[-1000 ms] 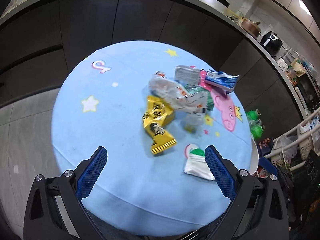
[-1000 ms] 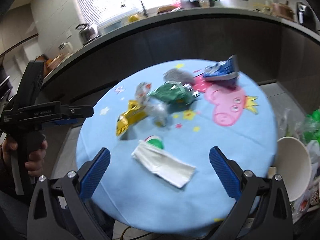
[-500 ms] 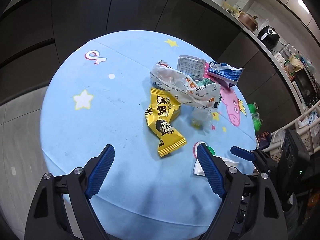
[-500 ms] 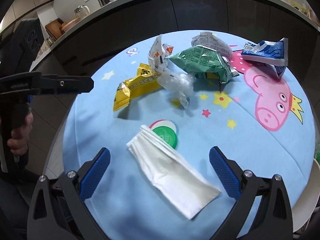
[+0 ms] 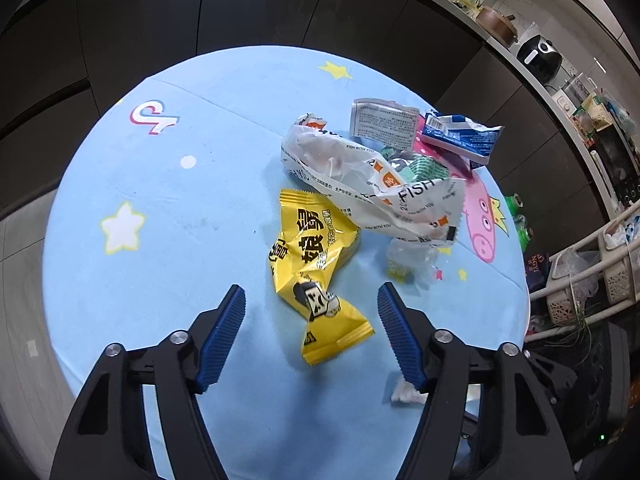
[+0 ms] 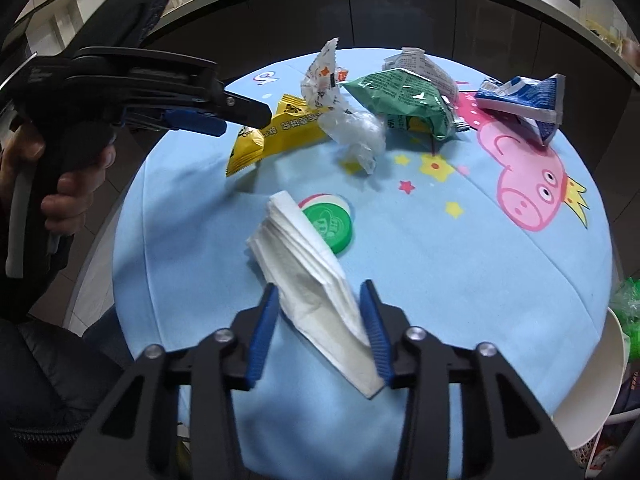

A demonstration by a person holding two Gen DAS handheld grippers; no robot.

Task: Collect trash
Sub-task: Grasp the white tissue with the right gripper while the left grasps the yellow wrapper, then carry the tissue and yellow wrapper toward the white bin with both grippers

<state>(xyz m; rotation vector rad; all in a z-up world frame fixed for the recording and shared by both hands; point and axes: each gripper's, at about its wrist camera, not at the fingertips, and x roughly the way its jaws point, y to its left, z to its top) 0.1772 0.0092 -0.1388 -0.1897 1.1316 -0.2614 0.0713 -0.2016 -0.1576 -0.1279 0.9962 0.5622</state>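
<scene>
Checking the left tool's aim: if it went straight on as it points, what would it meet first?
Most likely the yellow snack wrapper, lying between the left tool's open, closing fingers; depth is unclear.

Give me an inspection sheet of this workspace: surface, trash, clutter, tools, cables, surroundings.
Surface: round table under a light blue cartoon cloth.
Job's things: yellow wrapper, white printed bag, green packet, blue packet, clear plastic scrap, folded tissue partly covering a green lid.
Clutter: nothing seen apart from the trash.
Grippers: left tool open, its jaws have just been closing, yellow wrapper between them, untouched; right tool has just been closing, pads against the tissue.
Cables: nothing seen.
Surroundings: dark cabinets, white bin at the table's edge.
</scene>
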